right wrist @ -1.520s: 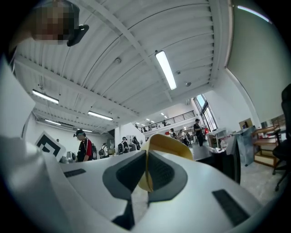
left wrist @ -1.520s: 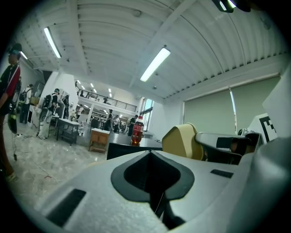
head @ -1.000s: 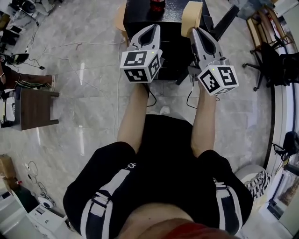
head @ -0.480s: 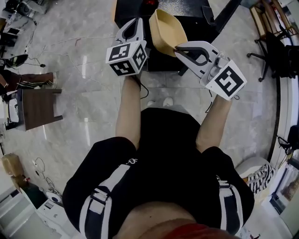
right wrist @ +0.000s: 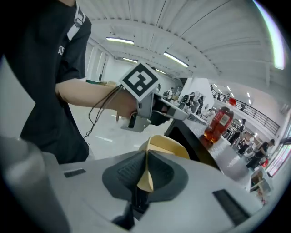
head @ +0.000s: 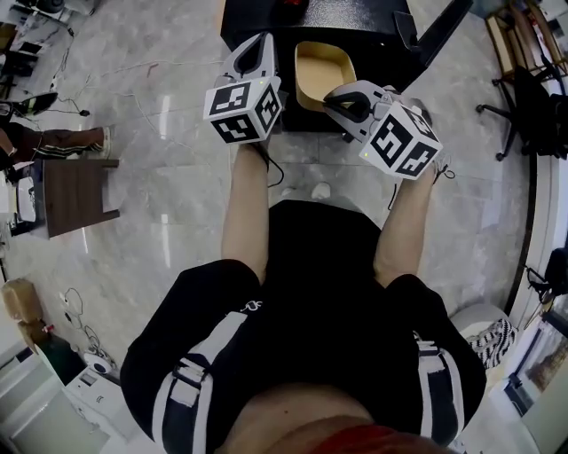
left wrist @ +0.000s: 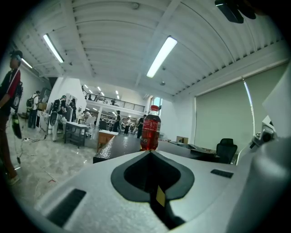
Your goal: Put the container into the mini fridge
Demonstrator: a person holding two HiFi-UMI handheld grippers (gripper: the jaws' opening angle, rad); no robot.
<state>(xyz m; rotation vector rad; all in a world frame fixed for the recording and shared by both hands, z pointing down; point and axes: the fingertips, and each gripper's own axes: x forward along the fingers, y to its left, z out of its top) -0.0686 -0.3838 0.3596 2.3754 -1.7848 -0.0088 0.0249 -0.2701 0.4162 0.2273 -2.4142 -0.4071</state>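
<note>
The container [head: 318,73] is a tan open tub, held level just in front of the black mini fridge [head: 359,18] at the top of the head view. My right gripper [head: 332,96] is shut on its near right rim; in the right gripper view the rim [right wrist: 146,175] shows pinched between the jaws, with the tub [right wrist: 167,146] beyond. My left gripper [head: 256,44] is to the left of the tub, apart from it, jaws together and pointing at the fridge. A red-labelled cola bottle [left wrist: 150,129] stands on the fridge top [left wrist: 122,142].
A brown stool [head: 75,199] stands on the marble floor at the left, with cables around it. Dark office chairs [head: 524,111] are at the right. The person's legs and body fill the lower head view. People stand far off [left wrist: 12,91].
My right gripper has swung left and turned, carrying the tub from upright at the fridge's right edge to level before its front. The left gripper has shifted slightly left.
</note>
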